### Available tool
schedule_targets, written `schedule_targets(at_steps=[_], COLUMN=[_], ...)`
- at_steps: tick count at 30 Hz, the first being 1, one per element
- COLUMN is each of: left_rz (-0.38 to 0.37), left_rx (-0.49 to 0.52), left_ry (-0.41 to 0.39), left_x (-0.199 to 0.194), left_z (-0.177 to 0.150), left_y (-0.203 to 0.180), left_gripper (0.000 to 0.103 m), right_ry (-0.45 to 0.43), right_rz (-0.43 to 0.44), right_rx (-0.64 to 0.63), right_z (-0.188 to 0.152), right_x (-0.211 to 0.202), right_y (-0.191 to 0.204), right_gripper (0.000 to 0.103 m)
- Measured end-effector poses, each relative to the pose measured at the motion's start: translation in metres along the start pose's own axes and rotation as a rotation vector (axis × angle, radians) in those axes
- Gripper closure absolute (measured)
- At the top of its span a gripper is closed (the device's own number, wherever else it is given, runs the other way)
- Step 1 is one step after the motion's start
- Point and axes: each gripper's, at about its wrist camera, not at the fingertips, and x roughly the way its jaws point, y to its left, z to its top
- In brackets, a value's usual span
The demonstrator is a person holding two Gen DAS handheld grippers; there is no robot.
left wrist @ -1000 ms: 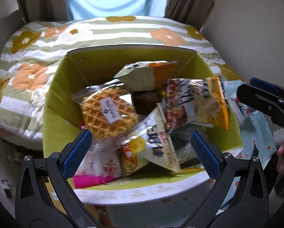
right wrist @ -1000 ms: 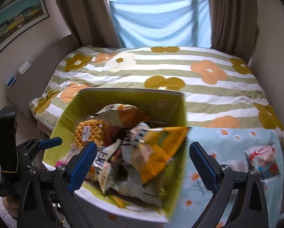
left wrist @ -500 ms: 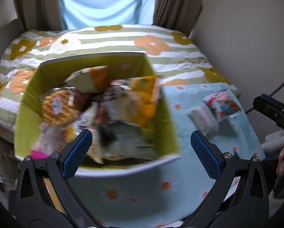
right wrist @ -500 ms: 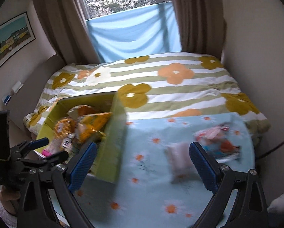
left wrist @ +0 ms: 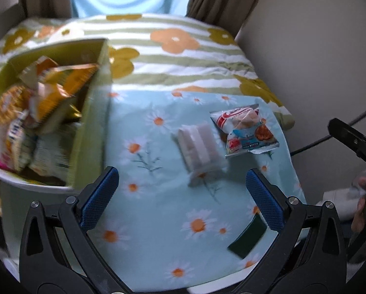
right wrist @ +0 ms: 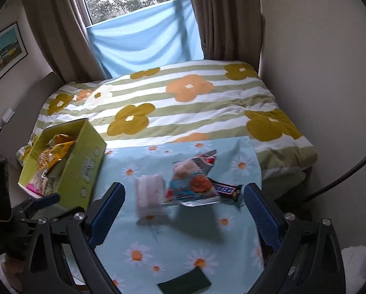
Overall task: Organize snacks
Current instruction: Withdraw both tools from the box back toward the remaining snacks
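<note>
The left gripper is spread wide with nothing between its blue pads, hovering above a desk covered in a pale blue daisy-print cloth. The right gripper is likewise wide apart and holding nothing, over the same cloth.

Just ahead of both grippers lie loose snacks. A pale, translucent wrapped packet sits near the middle of the cloth. Just beside it, toward the right, is a red, white and blue snack bag. In the right wrist view a dark chocolate bar shows at that bag's right edge, partly tucked under it. A small dark green rectangle lies flat near the desk's front right corner, well apart from the snacks.

At the desk's left edge stands a yellow-green box, open at the top and crowded with snack packets, blurred in the left wrist view. Bare cloth lies between the box and the loose snacks, and more between the snacks and the desk's front edge.

Beyond the desk's far edge is a bed with a striped, flowered quilt, then brown curtains and a window.
</note>
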Motion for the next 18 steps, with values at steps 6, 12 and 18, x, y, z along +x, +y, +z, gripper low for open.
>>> schedule_targets(at_steps=[6,12,18], left_rz=[0.019,0.058,0.075], left_rx=[-0.033,-0.042,-0.047], left_ry=[0.081,0.167,0.24], left_x=[0.056,0.118,0.16], left_z=[0.013,0.026,0.029], left_y=[-0.02,-0.025,-0.027], left_gripper=[0.0,0.0,0.0], right_ry=[0.055,0.139,0.24], right_rz=[0.029,0.039,0.063], right_rx=[0.043,0.056,0.065], right_z=[0.008,0.013,0.018], right_x=[0.033,0.078,0.131], right_y=[-0.025,-0.032,-0.037], right_gripper=[0.006,0.006,0.006])
